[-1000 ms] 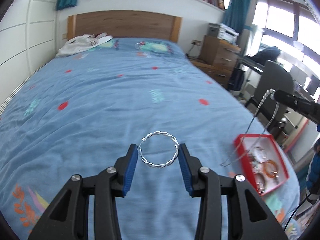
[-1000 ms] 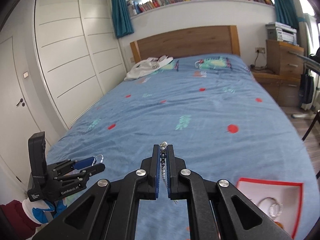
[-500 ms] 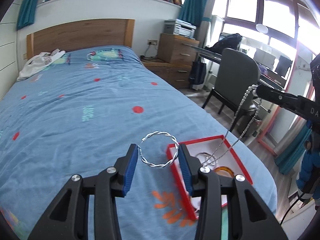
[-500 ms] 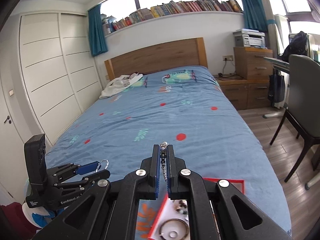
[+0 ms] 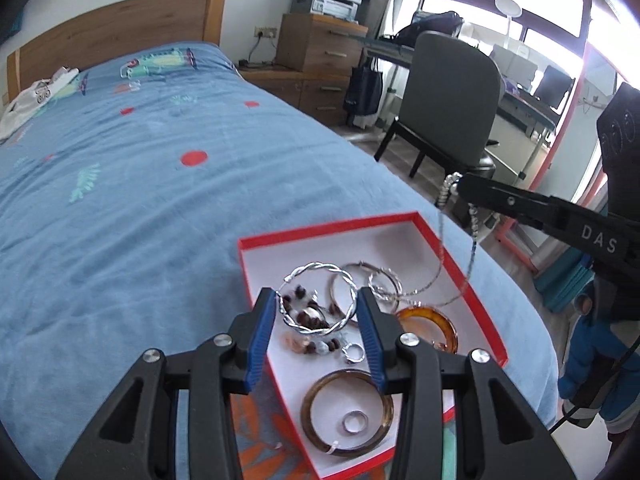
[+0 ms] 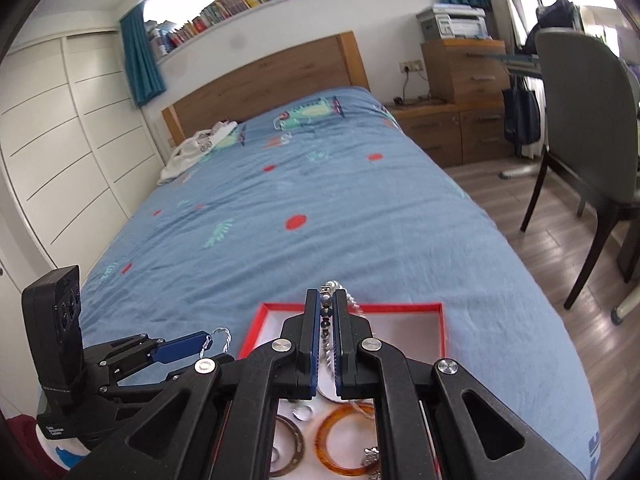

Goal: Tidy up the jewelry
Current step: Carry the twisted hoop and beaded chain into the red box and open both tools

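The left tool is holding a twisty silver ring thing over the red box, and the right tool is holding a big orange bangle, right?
Not quite. The right tool is shut on a beaded silver necklace that dangles into the red box, as both wrist views show. The orange bangle lies in the box. The left tool does hold the twisted silver hoop over the box.

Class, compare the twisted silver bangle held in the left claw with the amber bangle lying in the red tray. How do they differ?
The twisted silver bangle is thin, rope-like metal; the amber bangle is a broad, smooth, translucent orange band. The silver one is held above the red tray by the left claw; the amber one lies flat inside it. Both are round bangles.
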The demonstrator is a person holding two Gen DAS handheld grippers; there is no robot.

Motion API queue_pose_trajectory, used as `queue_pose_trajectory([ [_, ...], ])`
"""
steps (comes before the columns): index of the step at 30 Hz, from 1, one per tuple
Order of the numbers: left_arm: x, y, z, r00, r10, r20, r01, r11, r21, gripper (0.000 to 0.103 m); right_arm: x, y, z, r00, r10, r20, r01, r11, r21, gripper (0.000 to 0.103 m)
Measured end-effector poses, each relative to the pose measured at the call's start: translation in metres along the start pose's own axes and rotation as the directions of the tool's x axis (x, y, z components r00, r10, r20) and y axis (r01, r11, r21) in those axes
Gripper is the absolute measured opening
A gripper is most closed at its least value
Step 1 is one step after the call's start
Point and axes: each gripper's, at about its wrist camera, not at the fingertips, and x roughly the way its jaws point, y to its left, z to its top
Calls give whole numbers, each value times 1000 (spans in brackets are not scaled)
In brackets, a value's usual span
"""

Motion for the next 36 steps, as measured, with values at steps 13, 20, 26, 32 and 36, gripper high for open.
queue_pose_trajectory([
  [13, 57, -27, -37, 992, -6, -124, 14, 998, 63, 39, 41, -42, -54, 990, 5, -139, 4, 998, 68, 6],
  [20, 58, -29, -39, 993, 13, -121, -2, 996, 84, 41, 47, -41, -67, 984, 10, -180, 2, 998, 68, 7],
  [26, 58, -31, -39, 992, 22, -122, -11, 995, 96, 41, 47, -40, -69, 981, -10, -194, 20, 999, 50, 7],
  [32, 54, -32, -39, 992, 13, -129, -2, 996, 90, 41, 40, -42, -72, 980, -19, -198, 32, 998, 61, 10],
  [36, 50, -34, -37, 991, 6, -134, 6, 996, 87, 41, 28, -40, -73, 982, -27, -187, 39, 997, 61, 12],
])
